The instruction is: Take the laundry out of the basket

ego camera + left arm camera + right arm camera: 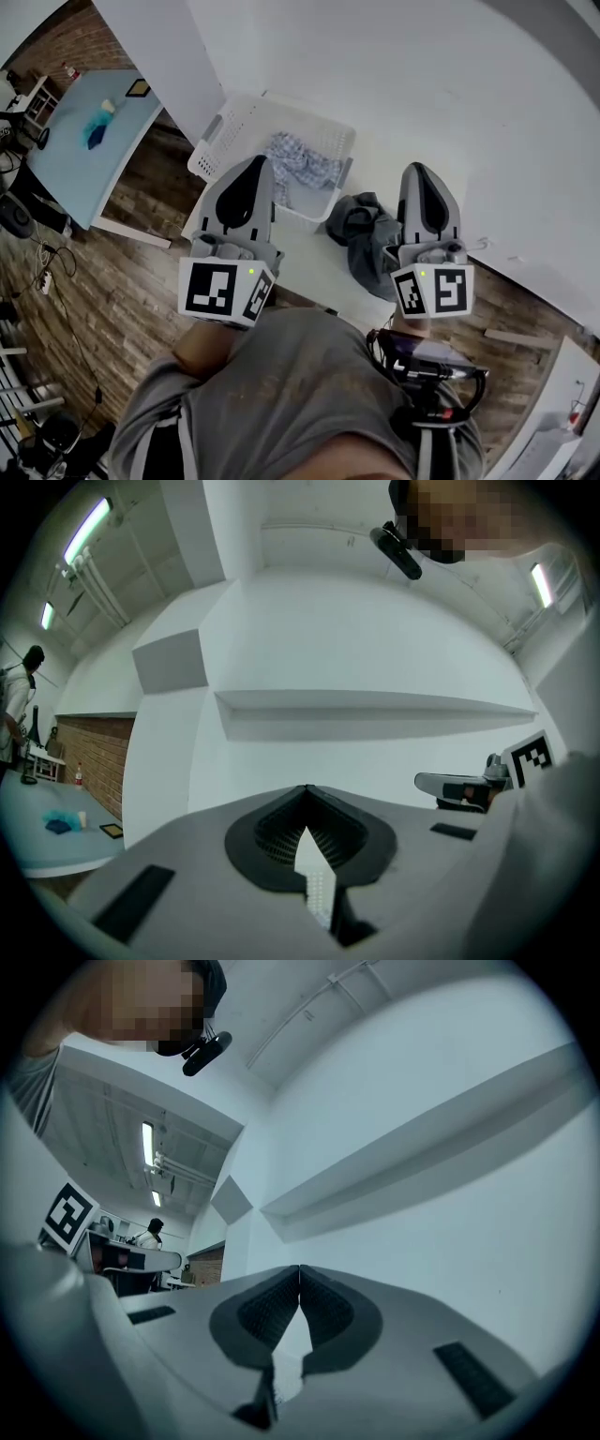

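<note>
A white slatted laundry basket (pixel 234 122) stands on the white table (pixel 305 262). A blue-and-white patterned cloth (pixel 302 164) lies inside it. To the basket's right, a heap of dark grey laundry (pixel 364 230) rests on the table. My left gripper (pixel 251 167) hovers above the basket's near side, shut and holding nothing. My right gripper (pixel 418 171) hangs over the dark heap, also shut and empty. Both gripper views point up at the white wall: the left gripper (pixel 306 789) and the right gripper (pixel 299 1269) show pads met at the tips with nothing between them.
A light blue table (pixel 66 159) with a blue item (pixel 97 127) stands at the left over a wooden floor (pixel 112 300). Cables (pixel 42 272) lie on that floor. A white wall (pixel 422 75) rises behind the basket. A person (pixel 17 700) stands far off at the left.
</note>
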`<state>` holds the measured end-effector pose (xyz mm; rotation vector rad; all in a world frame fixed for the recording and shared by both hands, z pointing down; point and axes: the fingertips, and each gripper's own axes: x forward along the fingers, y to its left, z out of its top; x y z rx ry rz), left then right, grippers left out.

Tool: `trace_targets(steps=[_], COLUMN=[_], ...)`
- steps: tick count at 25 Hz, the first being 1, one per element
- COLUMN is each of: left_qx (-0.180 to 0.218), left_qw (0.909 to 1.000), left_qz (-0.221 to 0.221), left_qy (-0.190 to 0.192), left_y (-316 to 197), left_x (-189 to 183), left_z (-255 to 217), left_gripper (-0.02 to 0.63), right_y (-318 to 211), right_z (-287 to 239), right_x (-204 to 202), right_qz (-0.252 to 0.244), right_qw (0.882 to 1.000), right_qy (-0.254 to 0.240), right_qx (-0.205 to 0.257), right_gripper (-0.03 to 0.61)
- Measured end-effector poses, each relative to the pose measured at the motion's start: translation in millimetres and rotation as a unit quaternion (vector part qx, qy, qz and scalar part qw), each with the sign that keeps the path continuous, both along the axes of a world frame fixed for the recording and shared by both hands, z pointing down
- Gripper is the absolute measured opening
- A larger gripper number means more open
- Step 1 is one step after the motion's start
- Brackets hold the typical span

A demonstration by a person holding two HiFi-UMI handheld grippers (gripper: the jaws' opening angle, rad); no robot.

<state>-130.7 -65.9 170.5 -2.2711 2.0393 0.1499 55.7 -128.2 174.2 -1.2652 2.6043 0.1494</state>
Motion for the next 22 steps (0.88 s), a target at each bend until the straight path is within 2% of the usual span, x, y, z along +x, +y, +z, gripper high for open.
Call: trace_targets(steps=[4,8,22], left_qx=[0.023,0.029,0.001], left_qw=[0.9997,0.9995,0.9995], left_qz=[0.005,0.009,-0.030], left_qy=[0.005,0.008,0.011], left_y=[-4,-7,-4], left_x=[-12,-17,-1], left_z=[-17,-20,-2], left_gripper=[0.009,0.008,0.008], right_y=[-4,-3,2], right_z=[-10,-14,1], right_x=[-9,-14,14], right_qz=[0.002,0.000,-0.003], right_qw=[1.000,1.000,1.000], right_qy=[-0.003,-0.001,0.004], right_qx=[0.013,0.021,-0.007], right_gripper=[0.008,0.008,0.008])
